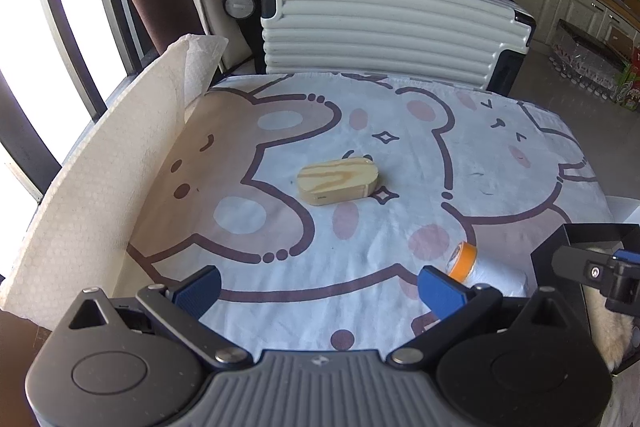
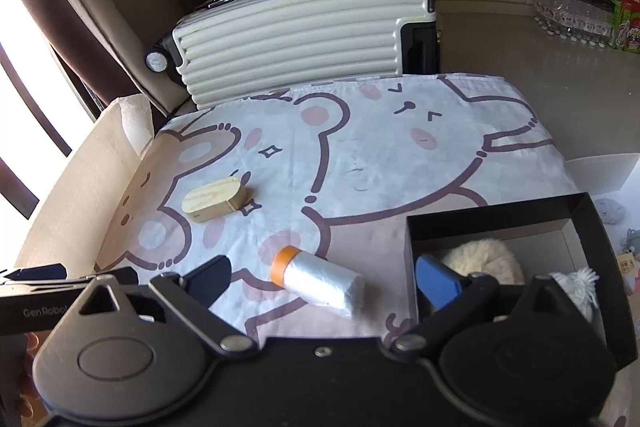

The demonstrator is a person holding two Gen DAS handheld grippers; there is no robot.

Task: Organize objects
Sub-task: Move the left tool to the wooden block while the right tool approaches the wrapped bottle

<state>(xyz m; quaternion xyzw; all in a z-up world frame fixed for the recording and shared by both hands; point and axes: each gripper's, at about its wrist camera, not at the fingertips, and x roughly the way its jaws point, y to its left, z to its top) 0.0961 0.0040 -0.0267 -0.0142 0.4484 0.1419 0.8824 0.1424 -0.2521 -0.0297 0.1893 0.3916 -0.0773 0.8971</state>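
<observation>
A pale wooden oval block (image 1: 339, 182) lies mid-table on the bear-print cloth (image 1: 280, 267); it also shows in the right wrist view (image 2: 215, 203). A white plastic roll with an orange end (image 2: 318, 283) lies near the front; the left wrist view shows it (image 1: 480, 269) by the right finger. A black box (image 2: 496, 213) at the front right holds a cream fluffy item (image 2: 484, 261). My left gripper (image 1: 320, 291) is open and empty above the front of the cloth. My right gripper (image 2: 326, 281) is open, with the roll lying between and beyond its fingers.
A white ribbed suitcase (image 1: 380, 23) stands behind the table. A paper towel sheet (image 1: 100, 195) stands along the left edge. Bottles and cartons (image 2: 580, 15) sit on the floor at the far right. An open white box (image 2: 604, 171) lies right of the table.
</observation>
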